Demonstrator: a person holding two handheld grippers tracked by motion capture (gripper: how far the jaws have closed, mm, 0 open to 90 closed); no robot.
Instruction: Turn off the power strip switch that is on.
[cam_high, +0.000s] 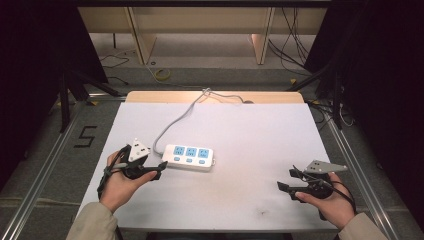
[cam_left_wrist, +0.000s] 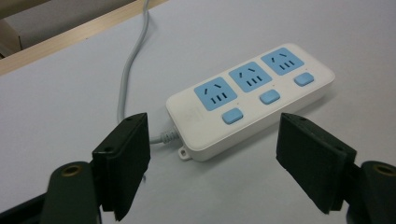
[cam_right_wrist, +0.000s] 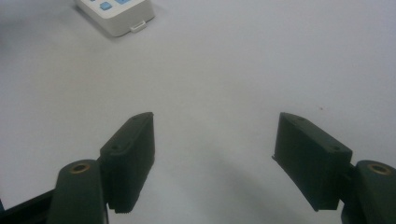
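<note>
Now, power strip: a white plastic power strip (cam_high: 189, 157) with three blue sockets and three blue switches lies flat on the white table (cam_high: 240, 140), left of centre, long side across the table.
Cord: its grey cable (cam_high: 172, 123) leaves the strip's left end and snakes away to the far edge of the table.
Left gripper: the black two-jaw left gripper (cam_high: 161, 166) sits just beside the strip's left end — jaws spread wide, nothing between them, tips pointing at the strip.
Left gripper view: the strip (cam_left_wrist: 252, 95) lies just ahead of the parted jaws, the cable's strain relief near the left jaw; no contact that I can make out.
Right gripper: the black two-jaw right gripper (cam_high: 285, 180) is held low over bare table at the near right, well apart from the strip — jaws gaping, empty.
Right gripper view: one corner of the strip (cam_right_wrist: 119, 13) shows at the top left, far off.
Hands: the person's left hand (cam_high: 120, 185) and right hand (cam_high: 330, 205) each grasp a gripper handle.
</note>
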